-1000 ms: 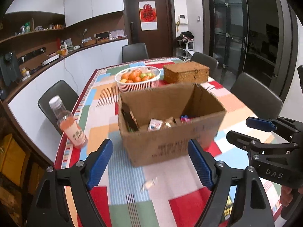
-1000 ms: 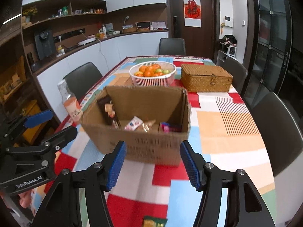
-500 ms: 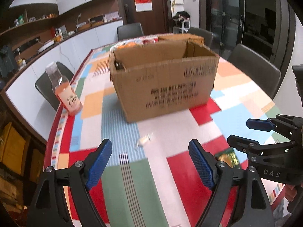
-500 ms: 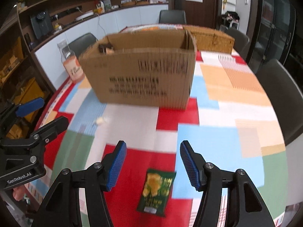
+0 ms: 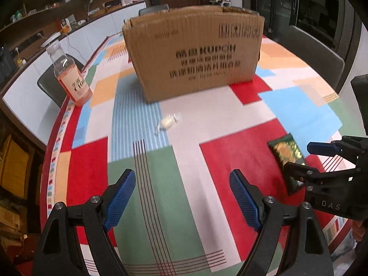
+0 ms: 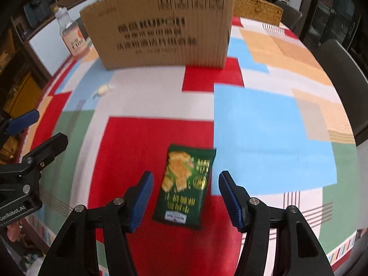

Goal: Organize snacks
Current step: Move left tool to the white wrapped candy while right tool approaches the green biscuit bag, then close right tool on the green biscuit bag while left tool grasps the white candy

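A green snack packet (image 6: 185, 185) lies flat on the red patch of the tablecloth, between the open fingers of my right gripper (image 6: 185, 197), which hovers just above it. The packet also shows in the left wrist view (image 5: 287, 158), partly behind the right gripper (image 5: 322, 158). A small wrapped candy (image 5: 167, 122) lies ahead of my left gripper (image 5: 182, 197), which is open and empty; it also shows in the right wrist view (image 6: 103, 89). A cardboard box (image 5: 195, 53) stands beyond, its inside hidden.
A bottle of pink drink (image 5: 70, 77) stands near the table's left edge. A woven basket (image 6: 257, 7) sits behind the box. Dark chairs (image 5: 315, 53) ring the table. The table edge (image 6: 340, 250) runs close on the near right.
Both grippers have dropped low and pulled back from the box. Its inside is now out of sight. The green packet has come between my right fingers and the candy is closer to my left gripper.
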Motion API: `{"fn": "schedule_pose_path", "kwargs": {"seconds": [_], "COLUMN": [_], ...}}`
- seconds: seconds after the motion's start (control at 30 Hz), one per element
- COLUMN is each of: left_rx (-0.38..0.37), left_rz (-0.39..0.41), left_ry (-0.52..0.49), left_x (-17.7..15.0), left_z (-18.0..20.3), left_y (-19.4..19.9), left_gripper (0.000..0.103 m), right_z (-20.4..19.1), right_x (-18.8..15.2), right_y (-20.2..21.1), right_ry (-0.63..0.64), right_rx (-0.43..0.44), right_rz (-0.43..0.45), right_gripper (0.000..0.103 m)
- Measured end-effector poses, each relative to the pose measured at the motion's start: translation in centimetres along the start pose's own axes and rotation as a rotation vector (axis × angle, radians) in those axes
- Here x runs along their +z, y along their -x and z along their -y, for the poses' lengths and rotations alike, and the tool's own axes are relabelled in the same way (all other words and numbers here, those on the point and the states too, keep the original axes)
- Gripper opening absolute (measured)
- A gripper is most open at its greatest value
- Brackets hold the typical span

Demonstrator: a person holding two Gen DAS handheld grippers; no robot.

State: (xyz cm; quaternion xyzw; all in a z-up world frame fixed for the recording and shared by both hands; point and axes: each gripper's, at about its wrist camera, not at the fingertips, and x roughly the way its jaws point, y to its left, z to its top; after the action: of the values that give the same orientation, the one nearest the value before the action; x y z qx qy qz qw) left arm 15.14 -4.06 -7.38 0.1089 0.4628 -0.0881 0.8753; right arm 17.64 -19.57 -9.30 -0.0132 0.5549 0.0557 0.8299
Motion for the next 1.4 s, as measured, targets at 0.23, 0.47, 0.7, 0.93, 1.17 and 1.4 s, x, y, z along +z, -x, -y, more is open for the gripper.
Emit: {"fn": "schedule_pose_path", "kwargs": {"seconds": [0.23, 0.47, 0.7, 0.93, 1.17, 1.4], "left_rx": [-0.010, -0.014, -0.027, -0.021, -0.009, -0.019], "left_rz": [-0.043, -0.048, -0.055, -0.021, 0.032, 0.044], "left_ry": [-0.006, 0.007, 0.011, -0.002, -0.012, -0.028], "left_x": [-1.4, -1.4, -1.5, -0.7, 1.3, 3.1], "left_z": [0.3, 0.1, -0.1, -0.7, -2.7, -4.7], "left_y": [-1.3, -1.9, -2.4, -2.5, -3.0, -4.6], "left_gripper": [0.084, 0.084, 0.084, 0.084, 0.084, 0.083], "right_z": [-0.1, -0.5, -0.8, -0.9, -2.3, -4.0], "right_x": [-0.6, -0.3, -0.2, 0.4, 2.5, 5.6], "right_y": [-1.3, -1.6, -1.4, -1.1, -0.5, -0.8], "right_ry": [-0.004, 0.010, 0.019, 0.014, 0.054, 0.090], "right_rx": [-0.019, -0.047, -0.041, -0.021, -0.007, -0.005], "right_rz": [-0.033, -0.006, 0.010, 0.016, 0.063, 0.108], "right_gripper": [0.060, 0.060, 0.046, 0.045, 0.045, 0.045]}}
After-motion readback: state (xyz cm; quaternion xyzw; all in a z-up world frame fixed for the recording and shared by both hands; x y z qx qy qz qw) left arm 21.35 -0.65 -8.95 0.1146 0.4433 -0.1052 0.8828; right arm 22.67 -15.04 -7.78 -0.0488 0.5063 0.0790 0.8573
